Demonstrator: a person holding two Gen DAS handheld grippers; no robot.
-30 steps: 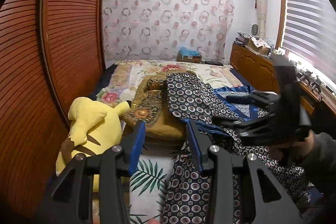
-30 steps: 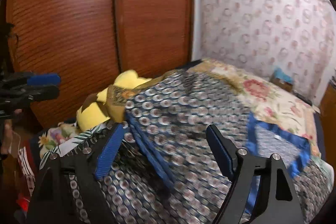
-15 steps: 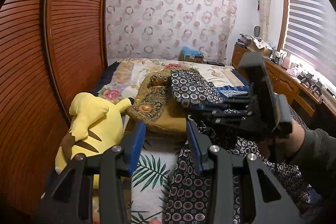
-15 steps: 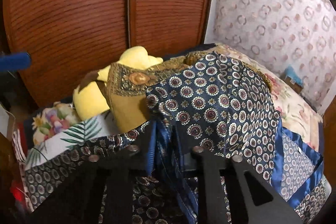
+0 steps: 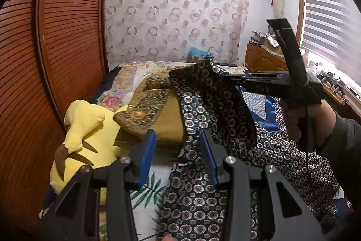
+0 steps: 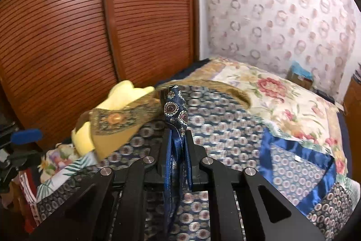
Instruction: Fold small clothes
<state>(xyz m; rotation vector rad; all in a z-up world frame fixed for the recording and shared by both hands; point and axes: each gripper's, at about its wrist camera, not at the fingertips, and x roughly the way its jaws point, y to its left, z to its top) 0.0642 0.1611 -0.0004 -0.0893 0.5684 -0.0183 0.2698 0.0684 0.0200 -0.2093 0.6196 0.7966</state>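
Right wrist view, right tool [image 6: 177,146] clenched on patterned navy garment [image 6: 174,108], left tool [image 5: 178,159] released

Bed [image 5: 126,80] under patterned garment [image 5: 196,191], plush [image 5: 83,128]

Left gripper [image 5: 178,157] with blue pads apart over the bed [image 5: 140,193], navy patterned garment [image 5: 209,105] lifted right of the yellow plush [image 5: 83,134] by the right gripper [image 5: 227,77], mustard cushion [image 5: 167,121] between plush and garment
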